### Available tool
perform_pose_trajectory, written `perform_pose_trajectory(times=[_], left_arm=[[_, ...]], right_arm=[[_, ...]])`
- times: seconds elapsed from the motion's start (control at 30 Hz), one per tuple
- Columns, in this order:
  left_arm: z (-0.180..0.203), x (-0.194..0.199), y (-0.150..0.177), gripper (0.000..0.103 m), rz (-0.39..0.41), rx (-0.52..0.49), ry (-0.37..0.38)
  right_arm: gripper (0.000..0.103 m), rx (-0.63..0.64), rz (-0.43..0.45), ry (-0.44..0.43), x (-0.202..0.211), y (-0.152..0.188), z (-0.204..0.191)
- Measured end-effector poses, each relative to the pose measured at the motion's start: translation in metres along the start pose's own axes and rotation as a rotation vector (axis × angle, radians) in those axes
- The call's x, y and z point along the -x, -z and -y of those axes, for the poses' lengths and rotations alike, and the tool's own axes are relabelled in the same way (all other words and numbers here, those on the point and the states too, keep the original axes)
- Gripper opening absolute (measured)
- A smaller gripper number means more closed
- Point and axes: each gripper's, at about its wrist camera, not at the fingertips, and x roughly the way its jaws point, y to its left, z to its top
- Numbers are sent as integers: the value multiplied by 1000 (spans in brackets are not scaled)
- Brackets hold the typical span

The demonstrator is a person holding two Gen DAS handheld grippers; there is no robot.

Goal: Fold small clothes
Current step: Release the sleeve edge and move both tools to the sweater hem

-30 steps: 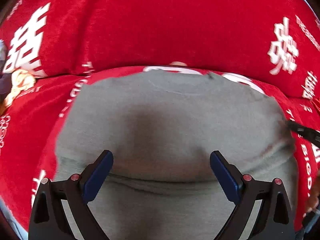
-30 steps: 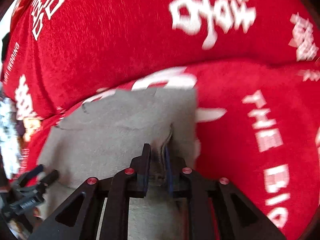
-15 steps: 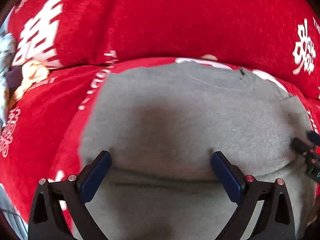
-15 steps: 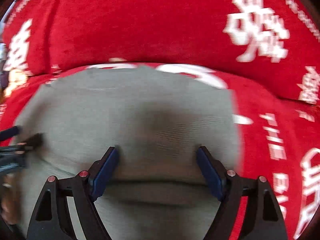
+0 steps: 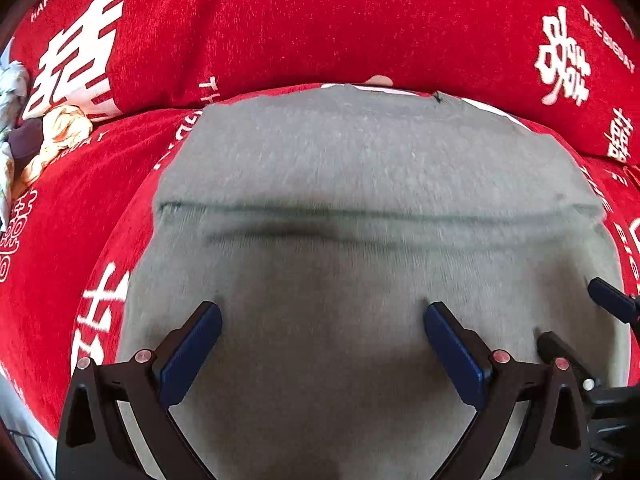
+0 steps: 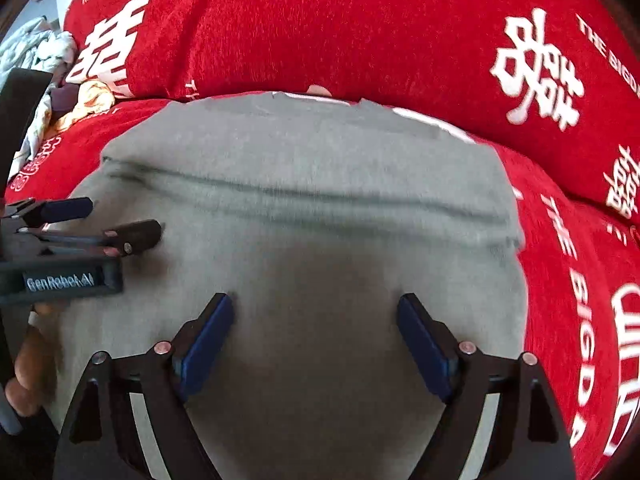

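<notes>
Grey garment (image 5: 360, 160) lies folded across the red cover (image 5: 280, 32); with both hand-held grippers, left (image 5: 322, 330) and right (image 6: 316, 320), spread wide and empty, pinch its 6 o'clock edge evenly.

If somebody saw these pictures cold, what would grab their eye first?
The bright red plush cover with white lettering fills both views. Spread on it in the middle lies a grey knit garment with a fold line across it. The left gripper and the right gripper hang over it, jaws wide apart.
</notes>
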Motion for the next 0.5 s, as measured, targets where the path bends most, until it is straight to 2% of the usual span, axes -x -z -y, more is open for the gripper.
perform_pose_trajectory(times=[0.5], left_arm=[[-15, 40, 66, 102, 88, -52, 43]], right_arm=[[89, 125, 64, 13, 54, 84, 3]])
